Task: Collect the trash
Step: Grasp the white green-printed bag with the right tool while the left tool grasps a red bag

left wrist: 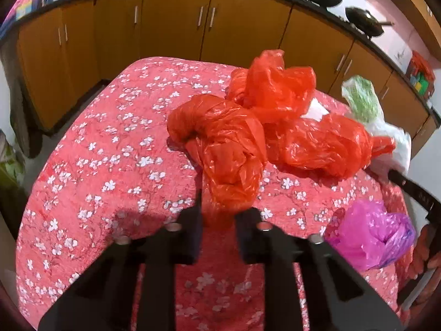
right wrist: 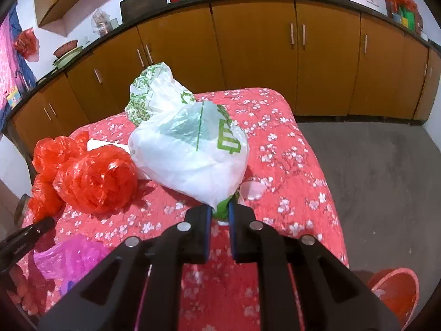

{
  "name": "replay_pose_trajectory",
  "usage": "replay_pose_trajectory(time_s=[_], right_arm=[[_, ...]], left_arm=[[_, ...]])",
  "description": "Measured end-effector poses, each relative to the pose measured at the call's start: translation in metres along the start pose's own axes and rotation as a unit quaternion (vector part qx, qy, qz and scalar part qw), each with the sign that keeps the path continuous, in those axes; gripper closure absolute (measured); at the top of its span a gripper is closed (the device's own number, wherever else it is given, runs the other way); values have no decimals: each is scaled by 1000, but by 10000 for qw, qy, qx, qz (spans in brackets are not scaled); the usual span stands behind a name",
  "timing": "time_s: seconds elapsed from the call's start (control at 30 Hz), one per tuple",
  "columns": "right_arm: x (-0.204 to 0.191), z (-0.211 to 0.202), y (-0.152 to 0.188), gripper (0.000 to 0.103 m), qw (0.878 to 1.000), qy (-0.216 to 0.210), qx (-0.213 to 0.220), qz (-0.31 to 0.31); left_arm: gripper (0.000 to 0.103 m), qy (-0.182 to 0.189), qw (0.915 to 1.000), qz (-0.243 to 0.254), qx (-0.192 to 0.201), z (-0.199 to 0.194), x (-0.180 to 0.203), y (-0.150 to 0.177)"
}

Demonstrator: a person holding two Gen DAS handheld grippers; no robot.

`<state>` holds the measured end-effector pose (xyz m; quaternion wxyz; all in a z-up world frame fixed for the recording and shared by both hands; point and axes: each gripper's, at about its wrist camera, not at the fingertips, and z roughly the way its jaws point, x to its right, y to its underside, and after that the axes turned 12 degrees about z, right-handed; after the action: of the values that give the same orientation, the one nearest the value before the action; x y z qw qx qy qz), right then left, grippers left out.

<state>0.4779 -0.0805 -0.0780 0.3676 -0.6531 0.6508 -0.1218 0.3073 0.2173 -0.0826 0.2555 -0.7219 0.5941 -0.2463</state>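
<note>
Two grabs going on at once here, both on the flowered table cover (left wrist: 91,143). The left gripper (left wrist: 219,220) has its jaws pinched on the near tail of the red bag (left wrist: 228,162), which sits about mid-cover. The right gripper (right wrist: 220,211) is clamped on the green-printed bottom corner of the white bag (right wrist: 190,154), which lies toward the cover's far right edge, touching the red bundle.

My take on doing this step well: both pinches only have a thin bit of film, so I'd lift slow and straight up and check that the plastic comes along before swinging anywhere. The red bag looks twisted in with more red plastic behind it, so a yank could drag the whole clump or rip the film. Same on the white one; it's bulky and held by a corner, so it could tip and spill.

View differences: the right wrist camera shows a red bucket (right wrist: 397,292) on the floor just off the cover's near right corner, probably the place to drop stuff, and the left view doesn't catch it at all. The left wrist camera gives the better look at the pink bag (left wrist: 369,237) at the cover's near right side; the right view only has it half hidden at the edge.
</note>
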Motion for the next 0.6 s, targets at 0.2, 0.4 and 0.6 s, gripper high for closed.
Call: replay_pose_trajectory(time_s=[0.2, 0.4, 0.6], right_arm=[[6, -20, 12, 92, 9999, -63, 143, -44], [15, -44, 20, 92, 9995, -163, 274, 78], [20, -75, 23, 92, 9982, -283, 472, 224]], left_arm=[[99, -4, 9988, 80, 474, -27, -7, 11], [99, -147, 9963, 340, 776, -63, -8, 26], [99, -136, 9938, 309, 1063, -92, -6, 21]])
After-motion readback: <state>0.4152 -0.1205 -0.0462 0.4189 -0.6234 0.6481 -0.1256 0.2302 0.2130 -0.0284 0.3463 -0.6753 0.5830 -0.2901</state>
